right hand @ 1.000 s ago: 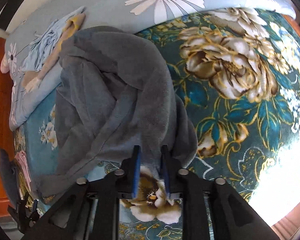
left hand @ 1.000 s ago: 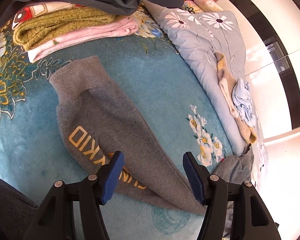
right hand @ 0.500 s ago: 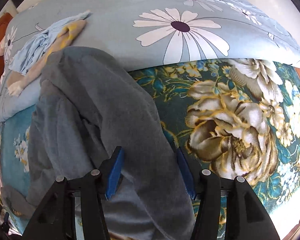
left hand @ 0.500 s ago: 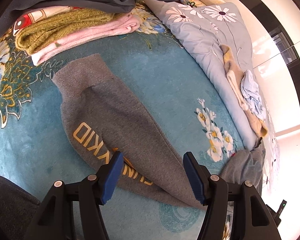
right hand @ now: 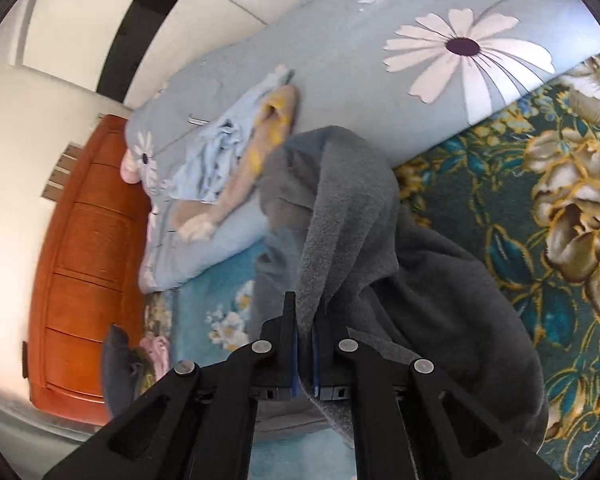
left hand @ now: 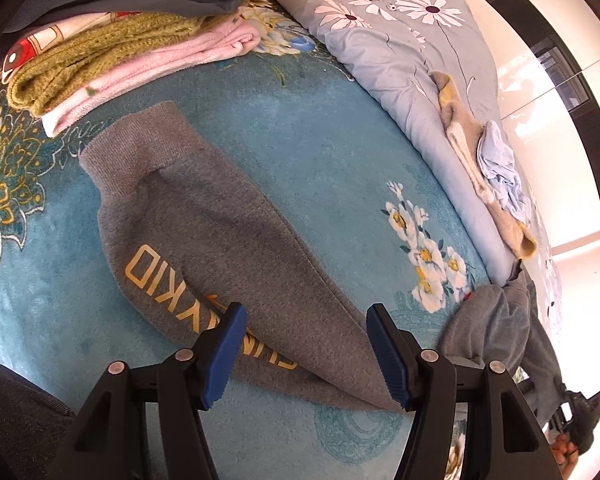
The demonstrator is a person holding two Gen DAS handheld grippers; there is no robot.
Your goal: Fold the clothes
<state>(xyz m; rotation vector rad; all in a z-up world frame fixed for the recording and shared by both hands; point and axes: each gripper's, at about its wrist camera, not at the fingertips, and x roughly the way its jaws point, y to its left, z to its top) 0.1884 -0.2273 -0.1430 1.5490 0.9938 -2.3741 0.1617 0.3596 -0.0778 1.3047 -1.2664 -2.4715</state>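
The grey sweatpants [left hand: 204, 240] lie across the teal flowered blanket [left hand: 300, 152] that covers the bed. One leg is spread flat, its ribbed cuff [left hand: 132, 140] towards the stack of folded clothes [left hand: 120, 48], gold lettering running down the side. The left tongs [left hand: 304, 344] hang over that leg with their blue pads [left hand: 224, 348] well apart, one on either side of the cloth and neither pressing on it, so they are released and grasp nothing.

The other end of the garment is bunched up near the pale blue daisy quilt [right hand: 440, 60]. There the right tongs [right hand: 305, 320] have just snapped together, and a fold of the grey fleece [right hand: 340, 208] stands pinched between the pads, rising in a peak and draping down both sides; these tongs are clenched on the sweatpants. In the left wrist view the same gathered heap [left hand: 488, 320] shows at the right edge of the blanket, close against the quilt.

On the quilt lie a crumpled light blue garment [left hand: 500, 164] and a tan and yellow one [left hand: 460, 128], touching each other. The folded stack holds an olive knit, a pink piece beneath it and a dark grey one on top. A wooden chest of drawers [right hand: 88, 260] stands against the wall beyond the bed
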